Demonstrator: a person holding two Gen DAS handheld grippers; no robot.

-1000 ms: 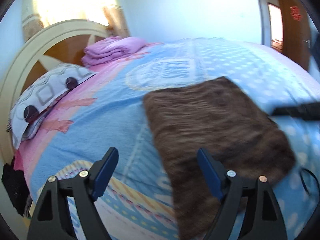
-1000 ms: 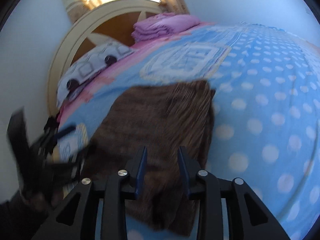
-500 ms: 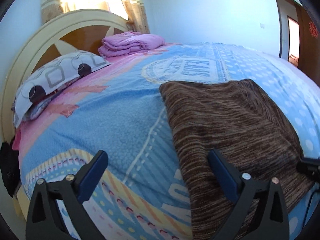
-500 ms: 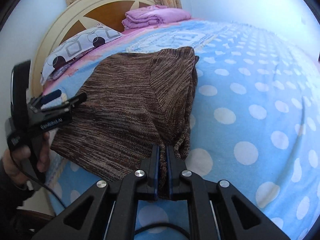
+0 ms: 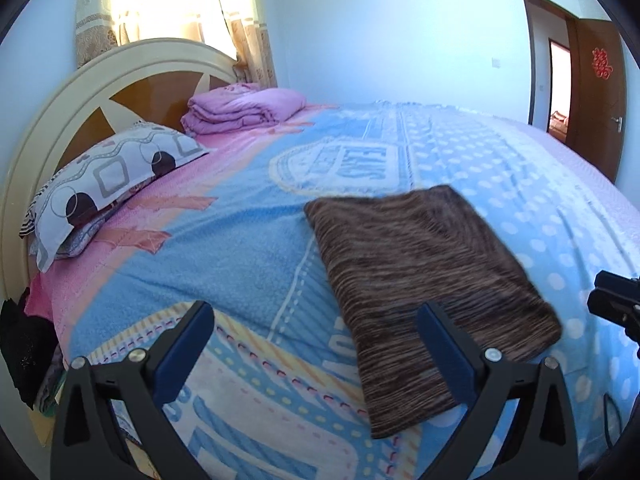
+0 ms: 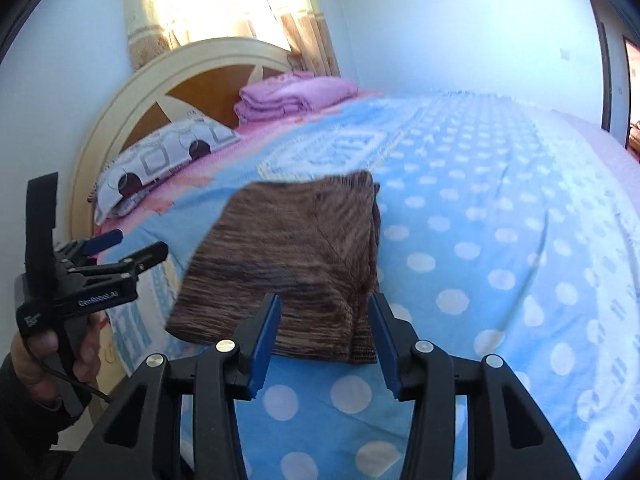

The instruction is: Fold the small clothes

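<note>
Folded brown garment lying flat on the bed, left gripper spread wide and empty, right gripper opening clear of its near edge; release step, next likely another fold or setting aside.

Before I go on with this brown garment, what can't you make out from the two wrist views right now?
- Brown garment: motion blur in both views; what kind of garment it is and how many layers cannot be told.
- Its near edge: in the right wrist view, partly behind the right gripper, whose jaws are opening, pressing nothing.
- Left gripper: open; its far finger covers the garment's near corner.
</note>
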